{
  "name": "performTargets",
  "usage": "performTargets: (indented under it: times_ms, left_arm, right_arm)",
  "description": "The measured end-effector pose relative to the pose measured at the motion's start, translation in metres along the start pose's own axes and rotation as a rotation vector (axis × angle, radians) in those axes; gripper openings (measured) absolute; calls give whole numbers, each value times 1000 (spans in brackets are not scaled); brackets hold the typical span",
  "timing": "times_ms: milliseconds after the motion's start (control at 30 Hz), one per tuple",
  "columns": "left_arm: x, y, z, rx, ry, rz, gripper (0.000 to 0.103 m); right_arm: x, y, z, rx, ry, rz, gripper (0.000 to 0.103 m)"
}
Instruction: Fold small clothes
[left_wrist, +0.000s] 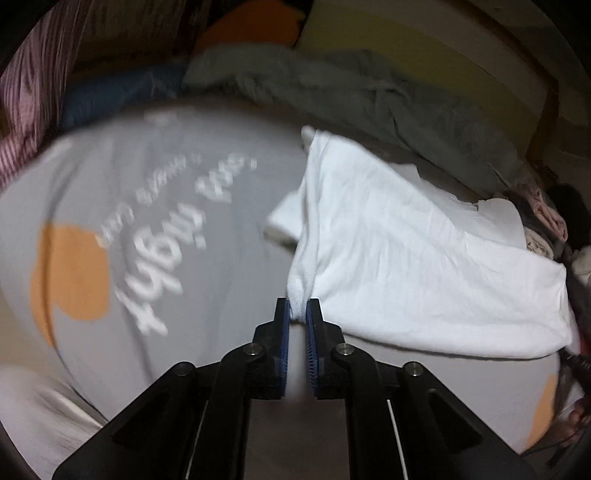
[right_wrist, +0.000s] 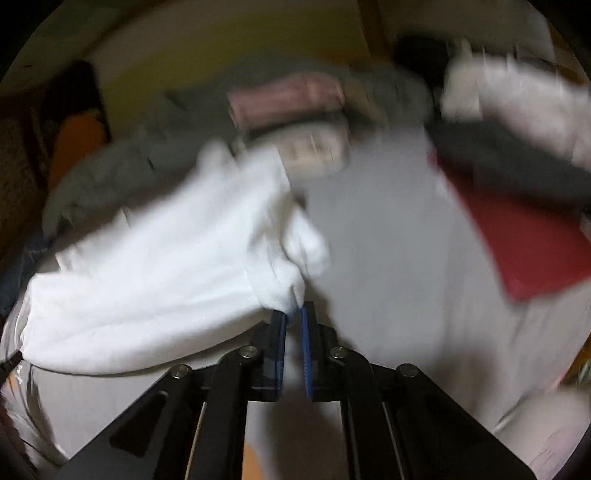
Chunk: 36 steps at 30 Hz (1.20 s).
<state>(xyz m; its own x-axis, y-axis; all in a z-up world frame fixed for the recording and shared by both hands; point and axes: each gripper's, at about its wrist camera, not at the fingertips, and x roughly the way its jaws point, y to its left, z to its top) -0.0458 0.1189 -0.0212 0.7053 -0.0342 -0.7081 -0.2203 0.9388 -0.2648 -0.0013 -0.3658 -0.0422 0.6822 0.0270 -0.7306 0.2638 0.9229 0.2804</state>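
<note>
A small white garment (left_wrist: 406, 258) hangs stretched between my two grippers above a grey bedsheet (left_wrist: 147, 258) with white lettering and orange shapes. My left gripper (left_wrist: 298, 314) is shut on one corner of the white garment, which spreads up and to the right. My right gripper (right_wrist: 293, 314) is shut on another corner of the white garment (right_wrist: 166, 266), which spreads to the left. The right wrist view is blurred by motion.
A grey blanket (left_wrist: 369, 92) lies bunched along the far side of the bed. Folded clothes (right_wrist: 295, 122) are stacked at the back, with a red cloth (right_wrist: 517, 240) and dark and white items (right_wrist: 517, 110) to the right. A blue cloth (left_wrist: 110, 99) lies far left.
</note>
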Motion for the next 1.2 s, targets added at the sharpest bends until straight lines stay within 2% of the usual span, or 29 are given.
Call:
performTargets:
  times_ms: [33, 100, 167, 200, 267, 333, 433, 533, 667, 700, 733, 767, 900, 967, 1033, 1067, 1133, 1167, 1200]
  left_arm:
    - [-2, 4, -1, -47, 5, -38, 10]
    - [-7, 13, -2, -116, 1, -113, 17]
    - [-10, 19, -2, -163, 10, -164, 20]
    - [-9, 21, -3, -193, 30, -193, 21]
    - [-3, 24, -8, -262, 96, -256, 22]
    - [4, 25, -12, -310, 129, -314, 22]
    - [8, 21, -12, -338, 135, -338, 24]
    - [14, 13, -6, -321, 120, -329, 25]
    - [23, 4, 8, -259, 92, -265, 21]
    - [23, 3, 11, -254, 86, -260, 17]
    - [22, 3, 12, -252, 71, -256, 4]
    - [20, 3, 11, -255, 55, -269, 4]
    - [-11, -1, 10, -267, -2, -311, 4]
    - [-40, -3, 12, -250, -59, -338, 4]
    - [-54, -4, 12, -200, -78, -290, 5]
    - [-51, -3, 11, -189, -52, -267, 5]
    - [-30, 2, 1, -220, 38, -234, 5]
    - [-19, 6, -7, -250, 92, -228, 5]
    - [-14, 10, -13, -275, 111, -230, 5]
  right_arm:
    - [-3, -5, 1, 39, -6, 26, 8]
    - [-12, -14, 5, 114, -23, 86, 30]
    - [-19, -20, 5, 149, -57, 152, 40]
    - [-19, -27, 5, 192, -42, 227, 46]
    - [-12, -38, 4, 279, 6, 337, 47]
    - [-5, -44, -1, 351, 37, 406, 47]
    - [3, -40, -4, 367, 79, 450, 47]
    - [9, -34, -2, 353, 80, 426, 47]
    - [17, -28, 12, 334, 55, 372, 47]
    - [17, -26, 16, 318, 42, 348, 39]
    - [18, -25, 18, 298, 35, 328, 27]
    - [18, -28, 17, 288, 40, 332, 13]
    - [-3, -33, 14, 300, -14, 367, 10]
    - [-33, -32, 13, 278, -93, 428, 10]
    - [-55, -28, 10, 223, -152, 409, 10]
    - [-57, -27, 7, 200, -142, 368, 10]
    - [-34, -28, 0, 179, -11, 266, 10]
    - [-25, -30, -4, 194, 25, 248, 10]
    - [-11, -38, -11, 242, 82, 238, 10]
